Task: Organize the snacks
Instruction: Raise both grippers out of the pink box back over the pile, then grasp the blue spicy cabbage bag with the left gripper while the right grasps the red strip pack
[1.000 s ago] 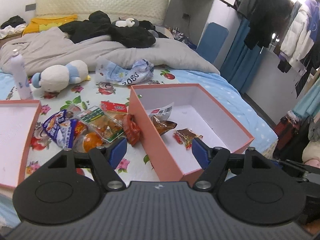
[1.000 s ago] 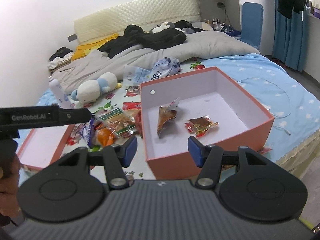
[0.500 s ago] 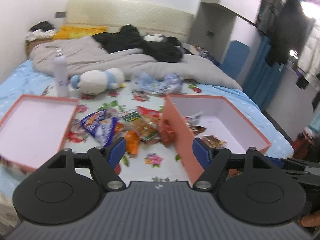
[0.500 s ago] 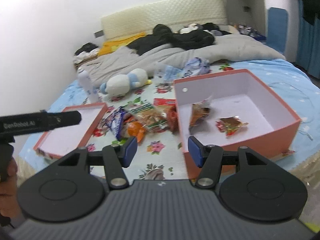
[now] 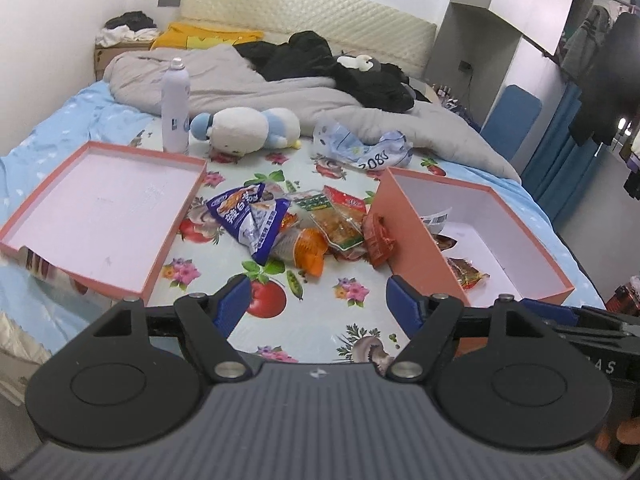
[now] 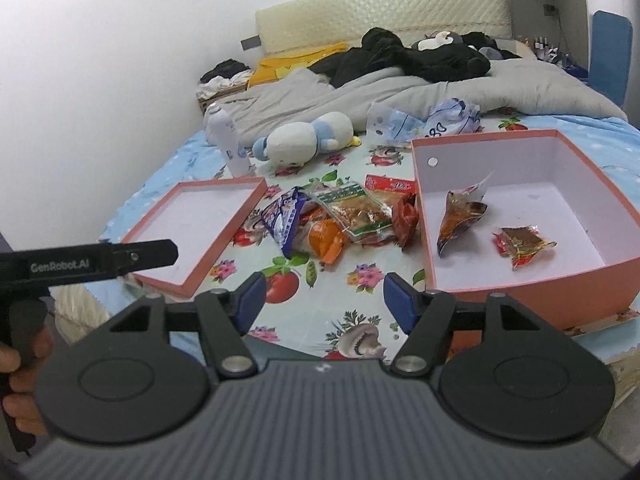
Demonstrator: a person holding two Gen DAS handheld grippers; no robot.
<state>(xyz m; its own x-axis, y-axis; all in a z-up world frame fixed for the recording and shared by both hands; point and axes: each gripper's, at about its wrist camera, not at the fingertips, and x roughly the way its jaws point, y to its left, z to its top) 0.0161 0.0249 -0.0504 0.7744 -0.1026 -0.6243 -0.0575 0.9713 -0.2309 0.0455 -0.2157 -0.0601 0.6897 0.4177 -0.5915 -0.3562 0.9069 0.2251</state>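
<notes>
- On the flowered bedspread, the heap of crinkly foil snack packets (image 5: 304, 228) lies between the shallow pink lid (image 5: 100, 208) and deep pink cardboard box (image 6: 532, 216).
- Left gripper (image 5: 318, 300) and right gripper (image 6: 324, 294) hover empty, jaws apart.
- The heap sits straight ahead of both; I cannot tell which is nearer.

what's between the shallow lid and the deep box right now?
The snack pile: blue bag, orange packet, green-label pack, red packets against the deep box. The lid lies left of it. Clearest in the right wrist view.
</notes>
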